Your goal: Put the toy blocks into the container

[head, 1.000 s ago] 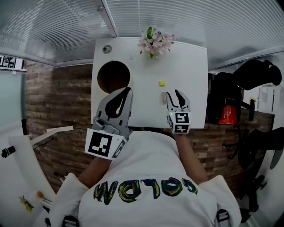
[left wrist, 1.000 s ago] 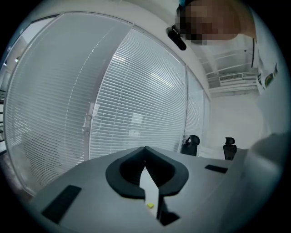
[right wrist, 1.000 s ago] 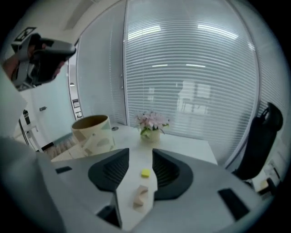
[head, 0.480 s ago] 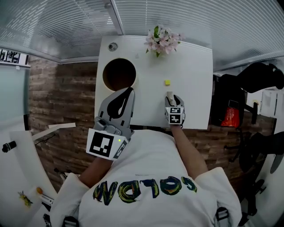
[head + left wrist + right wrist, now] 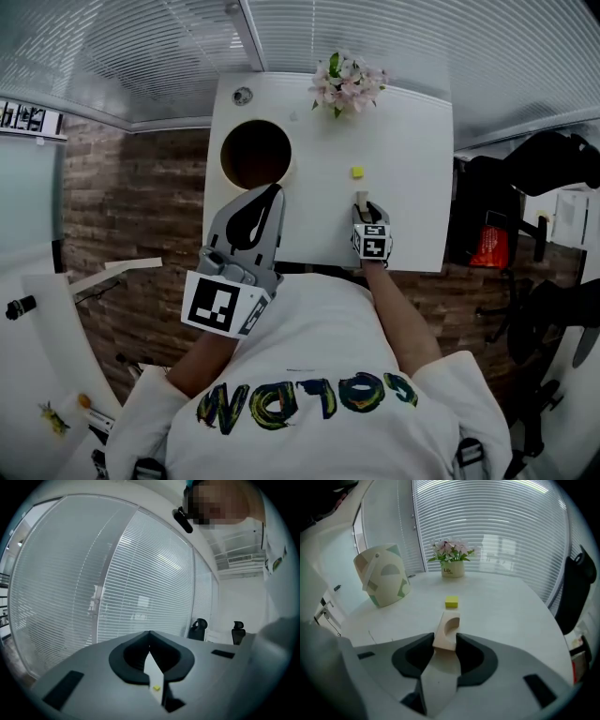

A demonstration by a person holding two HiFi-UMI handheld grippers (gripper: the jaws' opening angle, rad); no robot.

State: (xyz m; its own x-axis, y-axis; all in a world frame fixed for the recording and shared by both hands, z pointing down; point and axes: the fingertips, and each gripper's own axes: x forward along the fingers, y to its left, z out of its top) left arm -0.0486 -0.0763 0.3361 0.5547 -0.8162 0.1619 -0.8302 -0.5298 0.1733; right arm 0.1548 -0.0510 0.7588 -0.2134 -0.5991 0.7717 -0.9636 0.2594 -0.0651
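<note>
A pale wooden arch block (image 5: pixel 449 622) lies on the white table (image 5: pixel 506 606), and its near end sits between my right gripper's (image 5: pixel 445 638) jaws. The jaws have just been closing, and both tips now rest against the block's sides. From above, the right gripper (image 5: pixel 365 212) is low at the table's near edge, over the same block (image 5: pixel 361 199). Beyond it lies a small yellow block (image 5: pixel 451 602) (image 5: pixel 357 172). The round container (image 5: pixel 383 576) (image 5: pixel 255 155) stands at the far left. My left gripper (image 5: pixel 271 191) (image 5: pixel 149 634) hangs shut and empty above the table's near left.
A flower pot (image 5: pixel 452 568) (image 5: pixel 345 80) stands at the table's far edge. A small round fitting (image 5: pixel 243 95) sits in the far left corner. Black office chairs (image 5: pixel 544 159) stand to the right of the table, and window blinds (image 5: pixel 497 531) run behind it.
My right gripper has dropped to the table, and its jaws now sit around the wooden arch block's near end. The left gripper has stayed where it was.
</note>
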